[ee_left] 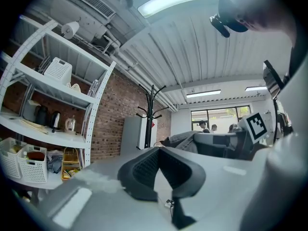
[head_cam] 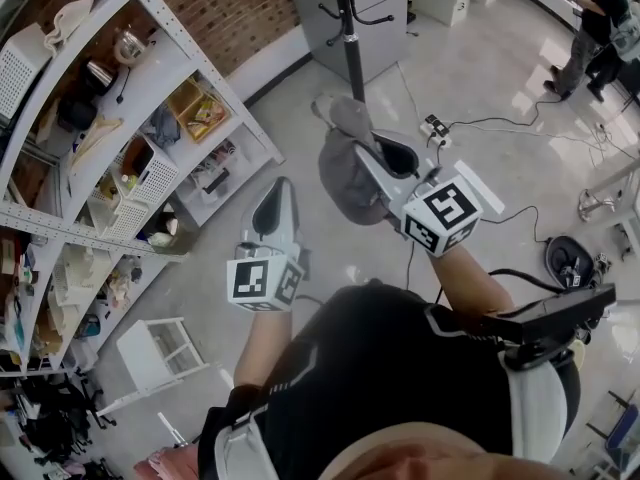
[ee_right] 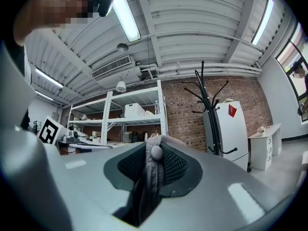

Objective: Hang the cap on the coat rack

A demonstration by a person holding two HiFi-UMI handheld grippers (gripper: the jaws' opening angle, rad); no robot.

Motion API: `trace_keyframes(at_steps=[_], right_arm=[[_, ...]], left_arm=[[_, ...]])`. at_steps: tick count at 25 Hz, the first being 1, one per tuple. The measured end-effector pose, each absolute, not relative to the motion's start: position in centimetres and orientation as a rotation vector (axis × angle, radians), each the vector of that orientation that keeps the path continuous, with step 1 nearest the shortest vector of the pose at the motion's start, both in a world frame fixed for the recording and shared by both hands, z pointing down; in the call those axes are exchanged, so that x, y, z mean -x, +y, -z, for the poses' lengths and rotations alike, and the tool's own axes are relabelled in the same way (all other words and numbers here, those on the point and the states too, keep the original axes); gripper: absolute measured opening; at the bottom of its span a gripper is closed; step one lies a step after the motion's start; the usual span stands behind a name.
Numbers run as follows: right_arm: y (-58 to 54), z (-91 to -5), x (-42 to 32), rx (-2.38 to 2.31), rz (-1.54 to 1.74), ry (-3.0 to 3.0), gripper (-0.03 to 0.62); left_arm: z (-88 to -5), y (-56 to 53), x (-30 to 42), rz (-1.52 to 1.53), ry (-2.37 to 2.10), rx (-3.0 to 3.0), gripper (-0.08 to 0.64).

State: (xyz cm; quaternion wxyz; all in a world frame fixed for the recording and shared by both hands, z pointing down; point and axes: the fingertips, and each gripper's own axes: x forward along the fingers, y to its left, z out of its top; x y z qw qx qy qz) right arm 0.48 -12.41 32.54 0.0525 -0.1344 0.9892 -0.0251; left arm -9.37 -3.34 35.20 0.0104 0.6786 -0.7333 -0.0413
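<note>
Shelves (head_cam: 150, 88) stand left. The left tongs (head_cam: 279, 185) are pressed together, empty. The right tongs (head_cam: 368, 146) pinch the grey cap (head_cam: 342, 176) over the floor, near the rack (head_cam: 352, 38). Cables (head_cam: 480, 126) lie right, a person (head_cam: 590, 28) beyond.

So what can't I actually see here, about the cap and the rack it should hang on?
Cap: in the head view just a grey bundle, peak unclear; in the right gripper view the right tool hides all but a pinched fold.
Coat rack: its top is cut off by the head view's upper edge; its foot is hidden behind the tool in the right gripper view.
Shelf items: too small, head view.
</note>
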Motion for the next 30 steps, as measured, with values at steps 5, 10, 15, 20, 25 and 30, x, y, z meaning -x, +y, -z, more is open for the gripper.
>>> trace_keyframes(at_steps=[5, 10, 15, 20, 25, 30], right_arm=[[-14.9, -32.7, -0.5, 0.414, 0.093, 2.996, 0.084], [-16.3, -33.1, 0.4, 0.417, 0.108, 2.996, 0.084], [-17.6, -33.2, 2.2, 0.454, 0.087, 3.0, 0.084], [-19.0, -32.5, 4.6, 0.501, 0.054, 2.985, 0.084], [-20.9, -32.0, 7.2, 0.526, 0.032, 2.973, 0.084], [-22.3, -32.1, 9.9, 0.542, 0.03, 2.98, 0.084]], left_arm=[[-35.0, -5.3, 9.3, 0.103, -2.31, -2.116, 0.011], [-34.7, -6.6, 10.7, 0.102, -2.326, -2.111, 0.011], [-34.5, -8.2, 13.0, 0.126, -2.316, -2.131, 0.011], [-34.2, -9.8, 16.1, 0.161, -2.319, -2.133, 0.011], [-33.7, -12.2, 18.2, 0.175, -2.288, -2.19, 0.011], [-34.2, -14.6, 20.7, 0.183, -2.242, -2.196, 0.011]])
